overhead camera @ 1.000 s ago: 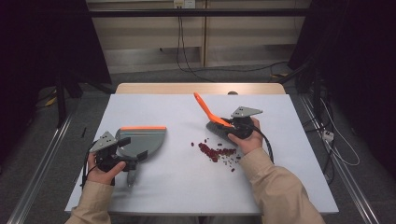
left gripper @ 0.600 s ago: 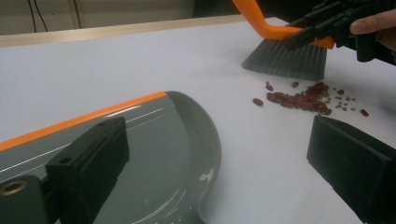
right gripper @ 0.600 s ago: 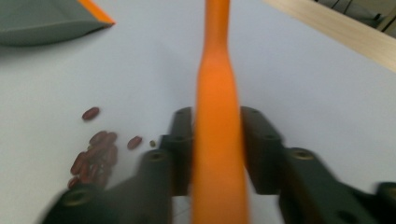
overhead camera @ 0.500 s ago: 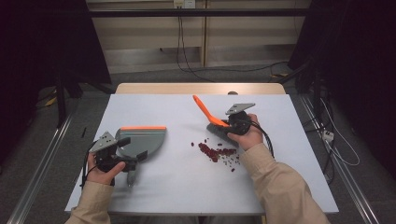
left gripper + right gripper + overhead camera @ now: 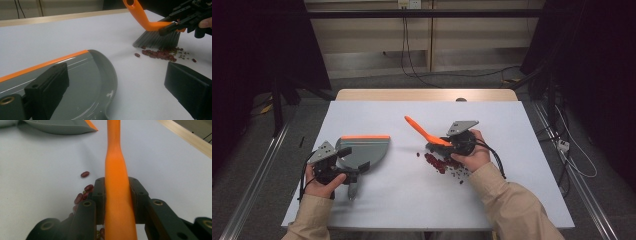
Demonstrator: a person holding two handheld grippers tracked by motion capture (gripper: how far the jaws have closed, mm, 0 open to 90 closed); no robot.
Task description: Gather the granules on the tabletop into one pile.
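Right gripper (image 5: 451,144) clamped tight on orange brush (image 5: 424,131), bristles over the beans (image 5: 443,165) mid-table. Left gripper (image 5: 343,167) gripping grey dustpan (image 5: 364,148), flat on table (image 5: 512,125), well left of beans.

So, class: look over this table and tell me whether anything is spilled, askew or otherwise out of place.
Yes: a small pile of red beans lies loose on the white table, with a few strays around it, beside the orange brush held in the right gripper. The grey dustpan lies apart from them, at the left.
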